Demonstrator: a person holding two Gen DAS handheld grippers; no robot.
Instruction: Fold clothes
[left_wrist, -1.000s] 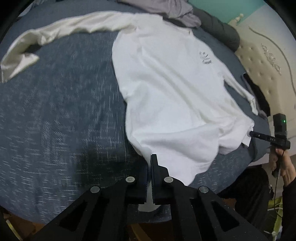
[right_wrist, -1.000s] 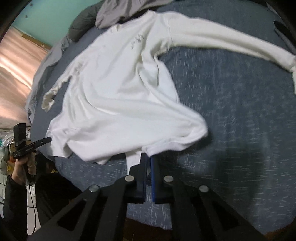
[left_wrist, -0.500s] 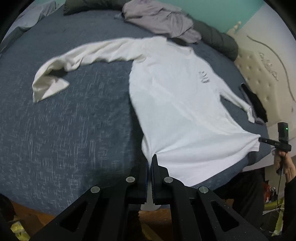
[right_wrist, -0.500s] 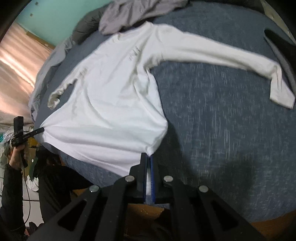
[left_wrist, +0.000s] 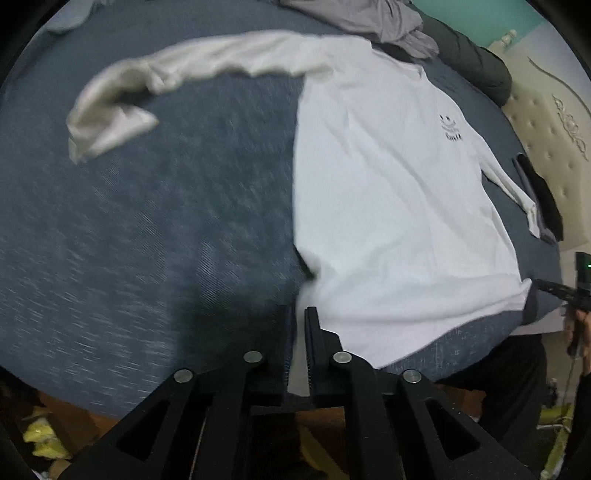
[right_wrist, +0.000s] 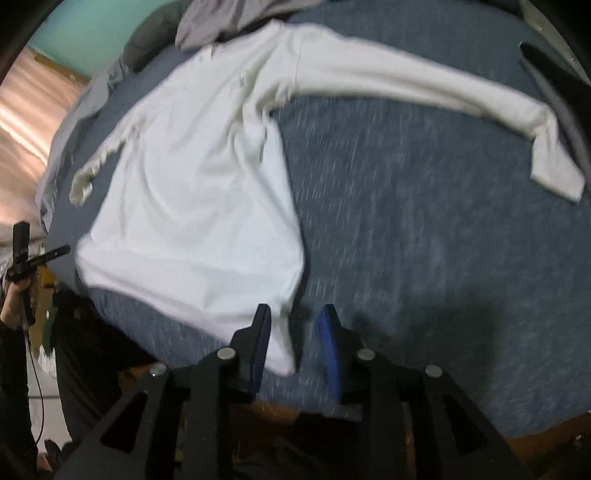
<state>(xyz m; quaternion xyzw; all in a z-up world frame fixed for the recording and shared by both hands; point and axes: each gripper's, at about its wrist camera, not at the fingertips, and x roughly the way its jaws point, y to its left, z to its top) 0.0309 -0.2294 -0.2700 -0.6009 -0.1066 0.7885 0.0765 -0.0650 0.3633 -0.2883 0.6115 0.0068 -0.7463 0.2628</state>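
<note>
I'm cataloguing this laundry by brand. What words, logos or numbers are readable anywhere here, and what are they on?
Small dark chest print on the white long-sleeved shirt: a logo with a line of letters beneath, too blurred to read.
In the right wrist view the same print is only a faint smudge.
No other text is visible.

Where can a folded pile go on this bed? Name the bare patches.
Bare blue bedspread lies between the white shirt body and its outstretched sleeve, reaching the near bed edge. Crowded: the grey clothes by the collar, and the strip beside the dark garment.
</note>
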